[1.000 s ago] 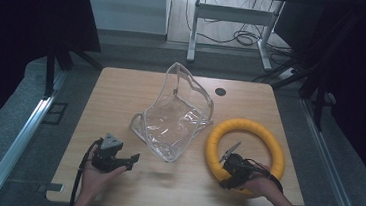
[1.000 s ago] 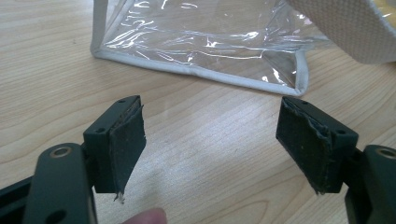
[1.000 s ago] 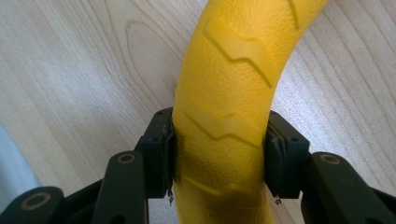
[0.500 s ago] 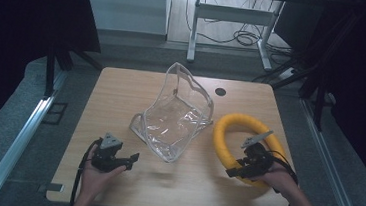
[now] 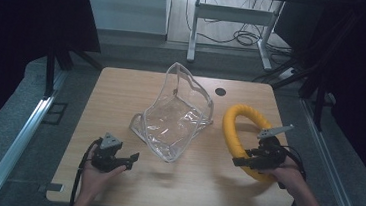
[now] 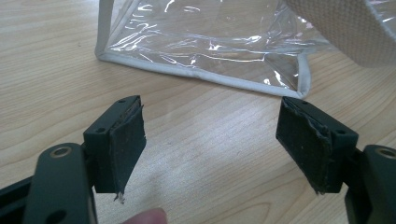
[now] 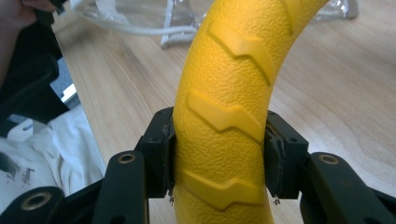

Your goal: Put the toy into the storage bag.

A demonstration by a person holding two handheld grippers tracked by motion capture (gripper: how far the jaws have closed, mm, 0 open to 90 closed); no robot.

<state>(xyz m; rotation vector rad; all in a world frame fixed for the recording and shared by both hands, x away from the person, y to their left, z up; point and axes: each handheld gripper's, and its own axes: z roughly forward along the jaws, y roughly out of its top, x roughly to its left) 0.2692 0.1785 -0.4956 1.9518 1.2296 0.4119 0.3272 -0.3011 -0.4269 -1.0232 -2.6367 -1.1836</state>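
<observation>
Worktop (image 5: 121, 102): one wooden surface, carrying one clear bag and one yellow ring; one dark round hole sits at its far edge.
Hand-held grippers: two, one in each of the person's hands.
Left hand-held gripper (image 5: 131, 159): jaws spread wide with bare wood between the pads and nothing gripped; it rests low at the near left of the worktop.
Clear plastic bag (image 5: 177, 115): one, transparent with pale edging, standing partly upright; it lies just ahead of the left hand-held gripper's open jaws, apart from them, its edged bottom corner nearest. In the left gripper view (image 6: 210, 42) a woven beige strap (image 6: 348, 28) crosses the upper right corner.
Right hand-held gripper (image 5: 240, 161): jaws closed on the yellow ring, one pad pressed against each side of the tube, as the right gripper view (image 7: 219, 154) shows.
Yellow ring (image 5: 236, 133): one, a textured tube with raised zigzag ridges (image 7: 233, 46); it is tilted, its far arc extending away from the right hand-held gripper toward the bag.
Grey three-cornered plates: two, one on top of each hand-held gripper.
</observation>
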